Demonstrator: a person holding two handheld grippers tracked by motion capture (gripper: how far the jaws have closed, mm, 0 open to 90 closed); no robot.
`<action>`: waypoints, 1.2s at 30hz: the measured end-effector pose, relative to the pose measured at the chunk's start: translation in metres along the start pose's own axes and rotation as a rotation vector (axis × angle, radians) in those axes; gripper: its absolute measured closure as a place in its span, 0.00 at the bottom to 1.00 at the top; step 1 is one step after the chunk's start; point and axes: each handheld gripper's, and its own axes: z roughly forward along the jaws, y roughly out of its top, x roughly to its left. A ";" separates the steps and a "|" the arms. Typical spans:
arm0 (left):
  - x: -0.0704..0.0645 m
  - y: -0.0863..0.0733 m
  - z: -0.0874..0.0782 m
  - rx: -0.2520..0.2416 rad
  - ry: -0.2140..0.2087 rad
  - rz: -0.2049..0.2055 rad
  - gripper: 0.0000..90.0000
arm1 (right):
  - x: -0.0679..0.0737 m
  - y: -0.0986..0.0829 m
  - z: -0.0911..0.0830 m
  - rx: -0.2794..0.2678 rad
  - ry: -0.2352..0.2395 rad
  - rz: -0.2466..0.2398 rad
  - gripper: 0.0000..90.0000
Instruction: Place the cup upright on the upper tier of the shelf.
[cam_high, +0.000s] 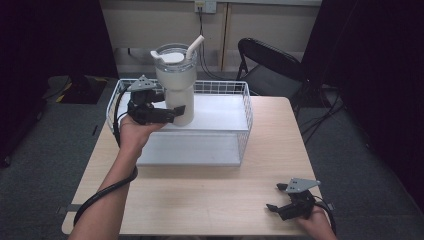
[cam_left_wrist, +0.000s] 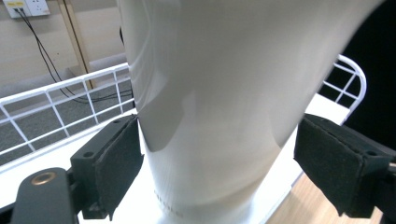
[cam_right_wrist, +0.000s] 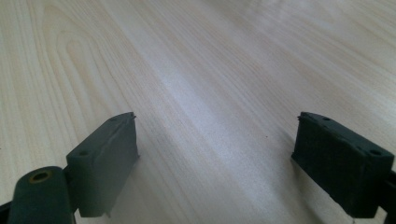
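Note:
A tall white tumbler (cam_high: 175, 85) with a clear lid and a white straw stands upright on the white shelf of a wire basket (cam_high: 248, 107). My left gripper (cam_high: 172, 113) reaches in from the left at the tumbler's narrow lower part. In the left gripper view the tumbler (cam_left_wrist: 219, 93) sits between the two pads of the left gripper (cam_left_wrist: 219, 158), which is open; the left pad is at its wall and a small gap shows at the right pad. Over the wooden table (cam_high: 210, 195), near the front right corner, my right gripper (cam_high: 274, 196) is open and empty. In the right gripper view only bare wood lies between the pads of the right gripper (cam_right_wrist: 217, 158).
The white wire basket takes up the far middle of the table, with its wire walls (cam_left_wrist: 70, 102) close around the tumbler. A black folding chair (cam_high: 270, 65) stands behind the table at the right. Dark curtains hang on both sides.

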 end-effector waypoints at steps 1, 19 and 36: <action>0.000 0.000 -0.001 0.003 -0.004 0.000 0.17 | 0.000 0.000 0.000 0.000 0.000 0.000 0.14; -0.007 -0.008 -0.017 0.026 -0.027 0.017 0.17 | 0.000 0.000 0.000 -0.001 -0.001 -0.001 0.14; -0.018 -0.020 -0.029 0.026 -0.076 0.032 0.17 | 0.000 0.000 0.000 0.000 0.000 0.000 0.14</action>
